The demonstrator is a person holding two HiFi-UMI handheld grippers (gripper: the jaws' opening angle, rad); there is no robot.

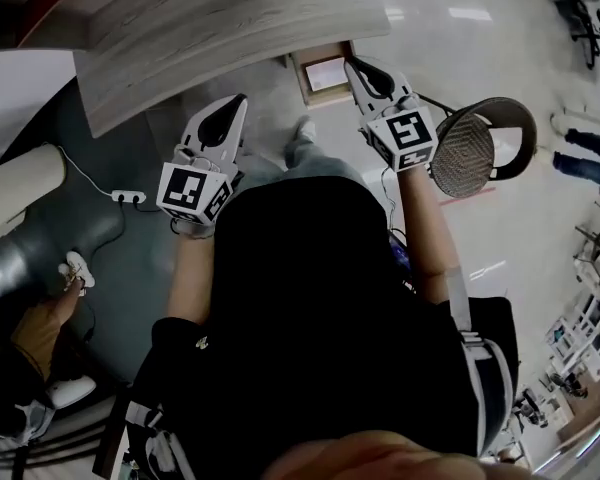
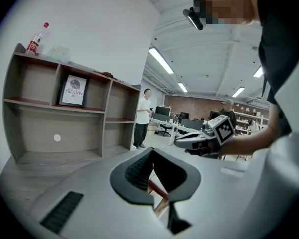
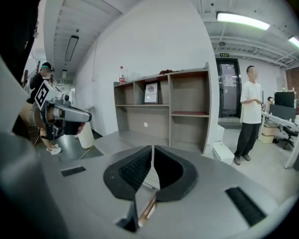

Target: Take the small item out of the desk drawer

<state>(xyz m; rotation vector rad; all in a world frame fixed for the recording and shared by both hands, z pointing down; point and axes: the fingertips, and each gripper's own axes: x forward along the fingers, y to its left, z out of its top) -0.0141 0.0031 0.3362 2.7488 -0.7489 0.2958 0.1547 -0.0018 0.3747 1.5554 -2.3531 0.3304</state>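
The drawer (image 1: 299, 80) is standing open. It is sticking out from under the front edge of the desk (image 1: 210, 28), toward the person. It is looking like a small box with a brown wood rim and a pale, flat inside. It is lying level and showing its open top. A pale shape is filling most of the inside, but it is too small and bright to tell if that is the item or just the drawer's floor.

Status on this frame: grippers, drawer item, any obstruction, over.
Both shut, empty: left gripper, right gripper. The drawer looks open by the right gripper's tip; small item not visible. Mesh stool off to the right, not blocking.
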